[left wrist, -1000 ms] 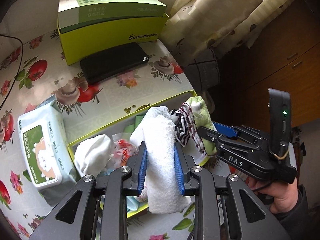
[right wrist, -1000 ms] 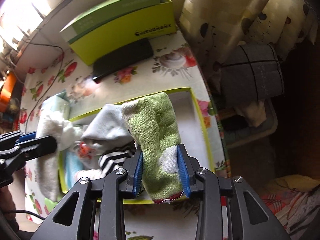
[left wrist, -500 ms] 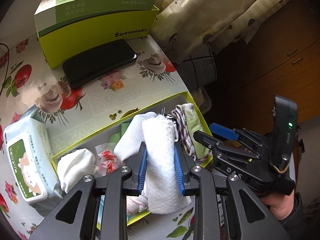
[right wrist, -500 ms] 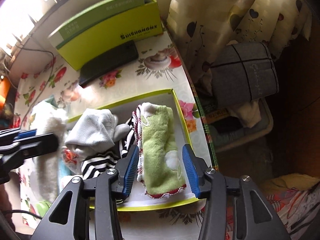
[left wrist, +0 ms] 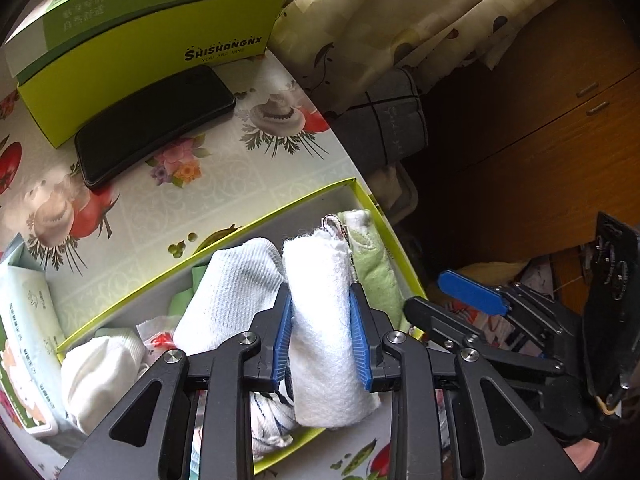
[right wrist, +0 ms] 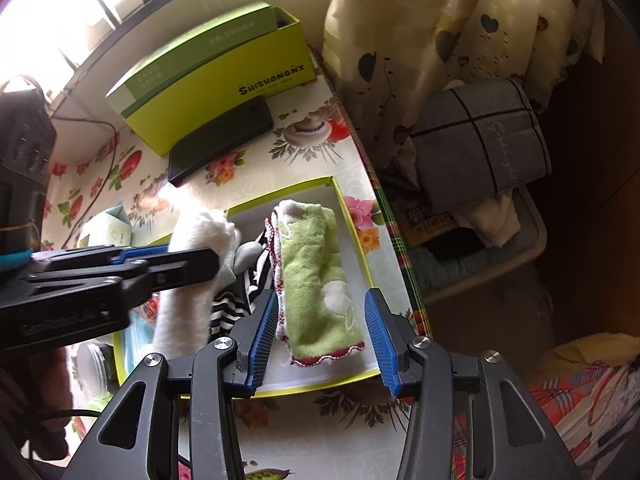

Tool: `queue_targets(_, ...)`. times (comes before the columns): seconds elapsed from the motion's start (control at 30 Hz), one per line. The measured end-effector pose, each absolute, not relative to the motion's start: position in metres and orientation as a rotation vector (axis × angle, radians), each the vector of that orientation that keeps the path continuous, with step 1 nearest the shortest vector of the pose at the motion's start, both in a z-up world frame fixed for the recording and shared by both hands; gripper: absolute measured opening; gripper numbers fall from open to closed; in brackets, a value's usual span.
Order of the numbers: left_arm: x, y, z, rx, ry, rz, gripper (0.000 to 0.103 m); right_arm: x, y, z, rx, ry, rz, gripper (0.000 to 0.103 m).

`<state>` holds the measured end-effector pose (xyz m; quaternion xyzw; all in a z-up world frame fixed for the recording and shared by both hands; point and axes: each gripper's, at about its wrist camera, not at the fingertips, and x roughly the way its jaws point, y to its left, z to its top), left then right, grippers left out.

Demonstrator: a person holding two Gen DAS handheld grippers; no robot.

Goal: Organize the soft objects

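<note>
A: Item one, white towel roll (left wrist: pixel 328 320): where is it?

B: In your left gripper (left wrist: pixel 322 350), jaws clamped on its middle, over the yellow tray (left wrist: pixel 280 210) on the desk. It looks soft and light and will likely sag, so grip mid-roll.

A: Item two, green cloth (right wrist: pixel 316 276)?

B: Lying in the tray's right end. Your right gripper (right wrist: pixel 324 340) hangs above it, jaws wide and empty. Only the right view shows its full length.
</note>
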<state>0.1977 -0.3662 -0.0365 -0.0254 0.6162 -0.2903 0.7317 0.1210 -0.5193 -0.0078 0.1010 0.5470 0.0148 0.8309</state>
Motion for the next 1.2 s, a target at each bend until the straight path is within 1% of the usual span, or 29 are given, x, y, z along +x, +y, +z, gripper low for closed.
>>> queue_targets(0.03, 0.199, -0.367, -0.037, -0.054, 1.358, -0.638, 0.033, 0.120, -0.520, -0.008, 0.215, 1.161, 0.031, 0.044)
queue_targets(0.1, 0.199, -0.368, -0.038, -0.054, 1.362, -0.641, 0.034, 0.119, -0.519, -0.007, 0.215, 1.161, 0.037, 0.044)
queue_targets(0.17, 0.198, -0.369, -0.037, -0.054, 1.359, -0.654, 0.040, 0.117, -0.518, -0.007, 0.212, 1.160, 0.042, 0.044)
queue_targets(0.2, 0.197, -0.369, -0.036, -0.049, 1.355, -0.659, 0.040, 0.116, -0.518, -0.006, 0.211, 1.161, 0.044, 0.044)
queue_targets(0.67, 0.171, -0.349, -0.005, 0.031, 1.263, -0.651, 0.040, 0.101, -0.490, 0.015, 0.143, 1.142, 0.070, 0.044)
queue_targets(1.2, 0.121, -0.295, 0.010, 0.076, 1.219, -0.570, 0.040, 0.063, -0.436, 0.026, 0.099, 1.150, 0.132, 0.044)
